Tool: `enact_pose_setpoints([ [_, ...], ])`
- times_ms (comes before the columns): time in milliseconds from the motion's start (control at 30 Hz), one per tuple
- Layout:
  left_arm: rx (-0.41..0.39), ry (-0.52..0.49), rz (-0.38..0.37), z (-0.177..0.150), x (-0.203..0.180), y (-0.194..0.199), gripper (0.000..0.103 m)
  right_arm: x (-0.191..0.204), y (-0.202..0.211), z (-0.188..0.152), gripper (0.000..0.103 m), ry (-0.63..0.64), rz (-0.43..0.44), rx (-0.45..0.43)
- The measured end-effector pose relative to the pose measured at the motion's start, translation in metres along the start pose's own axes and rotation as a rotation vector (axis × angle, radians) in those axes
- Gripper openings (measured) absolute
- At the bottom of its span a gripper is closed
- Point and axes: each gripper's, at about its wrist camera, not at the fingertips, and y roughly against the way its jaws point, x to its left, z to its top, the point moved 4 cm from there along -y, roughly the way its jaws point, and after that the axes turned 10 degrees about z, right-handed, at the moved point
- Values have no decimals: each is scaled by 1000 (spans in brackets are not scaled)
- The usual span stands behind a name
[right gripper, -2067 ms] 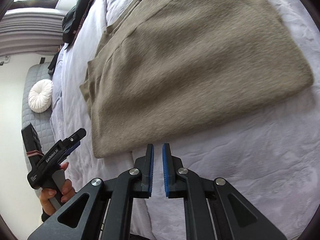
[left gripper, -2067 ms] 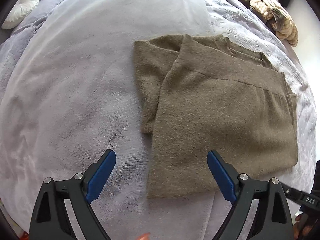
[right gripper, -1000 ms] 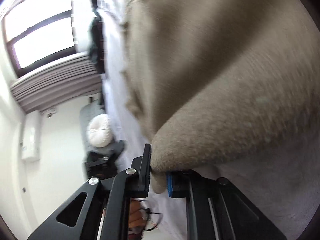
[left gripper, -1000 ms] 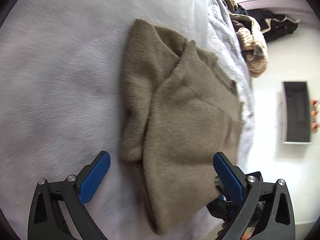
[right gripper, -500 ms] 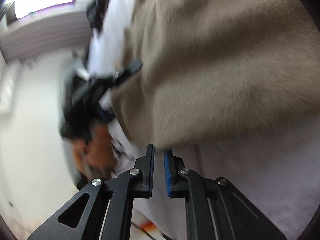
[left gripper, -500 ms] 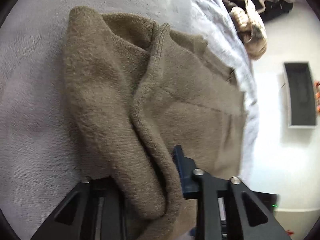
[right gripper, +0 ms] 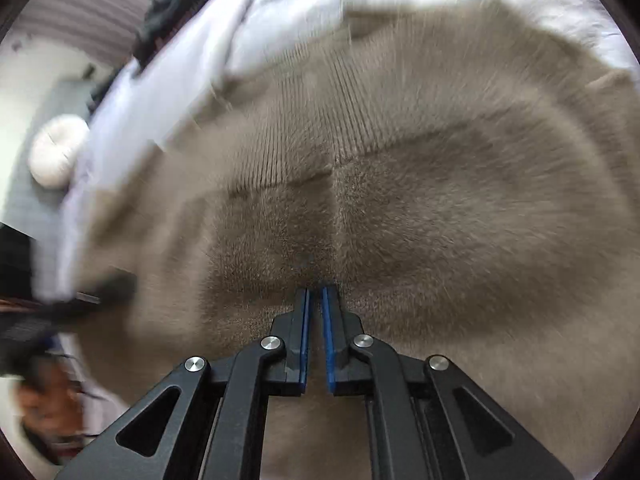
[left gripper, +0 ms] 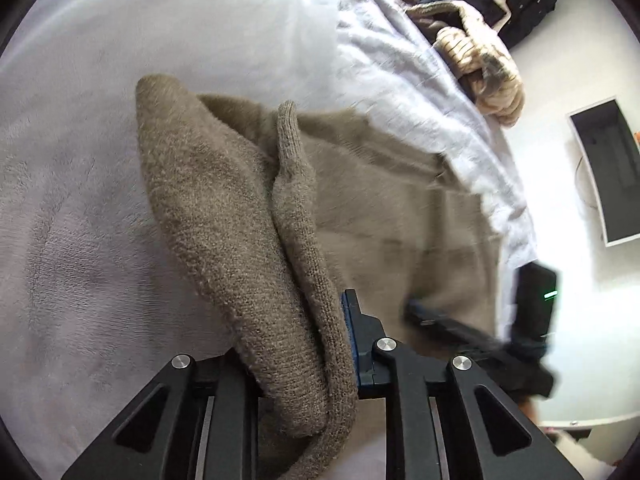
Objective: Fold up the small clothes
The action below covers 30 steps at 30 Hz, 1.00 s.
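An olive-brown knit sweater [left gripper: 240, 216] lies partly folded on a pale fleece bed cover [left gripper: 80, 208]. My left gripper [left gripper: 296, 344] is shut on a thick fold of the sweater's near edge, which bulges up between its jaws and hides the left pad. In the right wrist view the sweater [right gripper: 420, 184] fills the frame, blurred by motion. My right gripper [right gripper: 315, 300] has its blue pads nearly together, tips pressed into the knit; whether cloth sits between them is hidden. The right gripper also shows blurred in the left wrist view [left gripper: 472, 328].
A pile of striped and dark clothes [left gripper: 476, 44] lies at the far right of the bed. The bed edge runs down the right, with white floor and a dark tray [left gripper: 612, 168] beyond. A round white cushion [right gripper: 58, 150] sits at the left.
The left gripper closed on the sweater's near edge and has lifted it. The right gripper has moved over onto the sweater; its view now shows knit all around the tips.
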Motion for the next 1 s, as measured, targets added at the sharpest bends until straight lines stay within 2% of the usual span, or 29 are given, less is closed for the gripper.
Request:
enact_pose_setpoints([
  [100,-38,-33,-29,5,-28,14,21,4,6,1,6,12,14,7],
  [233,-56,-112,-59,12,-86,21,21,-12,29,3,6,-83,205,13],
  [367,-42,-216,-89,9,-155,10,21,-35,69,0,6,-181,387,-74],
  [467,-20,-311,-89,1,-216,-15,22,-62,97,-2,8,-242,459,-150],
  [533,3,-362,-69,-7,-245,-37,22,-90,106,-8,8,-303,456,-171],
  [667,40,-436,94,-22,-279,-83,26,-145,107,-33,11,-476,517,-178],
  [767,23,-457,132,-30,-282,-83,26,-157,107,-38,11,-523,593,-206],
  [800,8,-461,129,-31,-282,-78,34,-157,107,-38,11,-526,601,-207],
  [833,0,-462,103,-31,-284,-74,53,-157,106,-38,13,-524,612,-207],
  [867,-15,-461,70,-31,-288,-67,59,-159,107,-39,14,-523,623,-206],
  [1000,-63,-529,64,-29,-312,-57,62,-159,105,-32,14,-542,646,-206],
])
